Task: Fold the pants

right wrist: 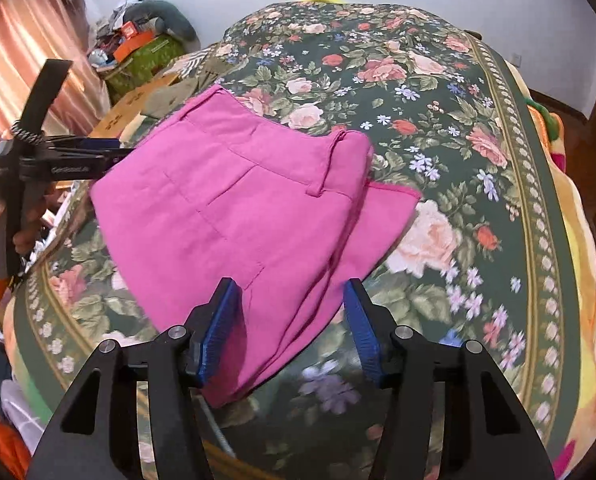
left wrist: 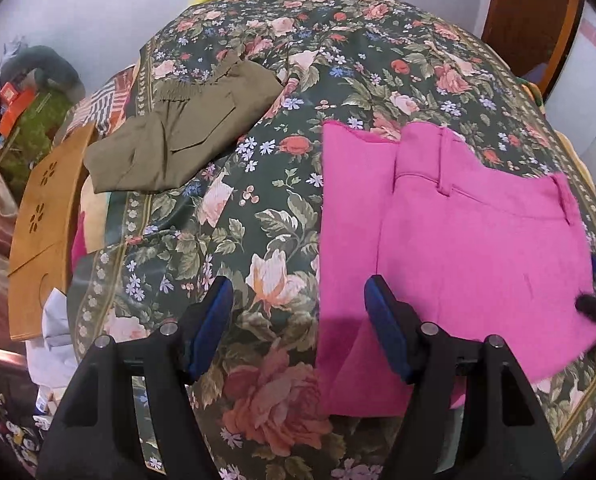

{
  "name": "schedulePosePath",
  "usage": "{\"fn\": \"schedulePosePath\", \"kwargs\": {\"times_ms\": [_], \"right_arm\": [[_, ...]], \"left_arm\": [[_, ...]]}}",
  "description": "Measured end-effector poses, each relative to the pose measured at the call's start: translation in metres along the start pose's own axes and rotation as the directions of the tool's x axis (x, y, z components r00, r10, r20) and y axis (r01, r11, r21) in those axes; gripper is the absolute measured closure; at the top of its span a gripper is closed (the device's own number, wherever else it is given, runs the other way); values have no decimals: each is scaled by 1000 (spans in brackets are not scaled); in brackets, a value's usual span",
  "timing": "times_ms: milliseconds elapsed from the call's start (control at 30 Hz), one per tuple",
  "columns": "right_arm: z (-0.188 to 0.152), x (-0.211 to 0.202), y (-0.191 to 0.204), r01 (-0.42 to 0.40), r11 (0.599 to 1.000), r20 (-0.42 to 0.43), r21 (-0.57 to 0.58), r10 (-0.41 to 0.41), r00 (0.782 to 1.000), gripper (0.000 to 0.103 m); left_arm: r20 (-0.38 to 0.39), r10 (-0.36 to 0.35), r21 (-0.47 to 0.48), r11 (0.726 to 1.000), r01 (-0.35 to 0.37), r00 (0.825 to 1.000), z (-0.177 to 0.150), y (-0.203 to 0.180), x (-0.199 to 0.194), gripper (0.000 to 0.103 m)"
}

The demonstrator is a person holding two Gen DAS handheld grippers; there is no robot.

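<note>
Pink pants lie folded on the floral bedspread, right of frame centre — waistband toward upper right, long axis toward lower left. My left gripper hovers level, fingers apart. My right gripper — fingers apart over the fold.

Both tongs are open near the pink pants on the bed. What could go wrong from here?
1. The pink pants lie folded with a lower layer sticking out; a careless grasp could take only one layer and undo the fold.
2. The right tongs are open above the near edge and may also pinch the flowered bedspread.
</note>
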State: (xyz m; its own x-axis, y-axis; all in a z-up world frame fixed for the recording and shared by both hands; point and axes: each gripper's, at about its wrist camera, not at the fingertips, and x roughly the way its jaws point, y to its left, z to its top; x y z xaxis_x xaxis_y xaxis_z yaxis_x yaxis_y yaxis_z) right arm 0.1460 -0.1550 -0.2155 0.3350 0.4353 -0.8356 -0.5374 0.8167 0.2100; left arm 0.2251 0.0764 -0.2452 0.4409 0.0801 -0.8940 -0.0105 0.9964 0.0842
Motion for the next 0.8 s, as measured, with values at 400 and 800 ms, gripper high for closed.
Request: {"fn": "schedulePosePath", "kwargs": {"times_ms": [400, 800], "right_arm": [[27, 1, -36, 111, 993, -11, 24, -111, 994, 53], [76, 7, -41, 109, 991, 76, 72, -114, 991, 53]], "left_arm": [[51, -57, -22, 998, 58, 997, 10, 5, -26, 35], [54, -31, 114, 993, 25, 998, 56, -52, 4, 31]]}}
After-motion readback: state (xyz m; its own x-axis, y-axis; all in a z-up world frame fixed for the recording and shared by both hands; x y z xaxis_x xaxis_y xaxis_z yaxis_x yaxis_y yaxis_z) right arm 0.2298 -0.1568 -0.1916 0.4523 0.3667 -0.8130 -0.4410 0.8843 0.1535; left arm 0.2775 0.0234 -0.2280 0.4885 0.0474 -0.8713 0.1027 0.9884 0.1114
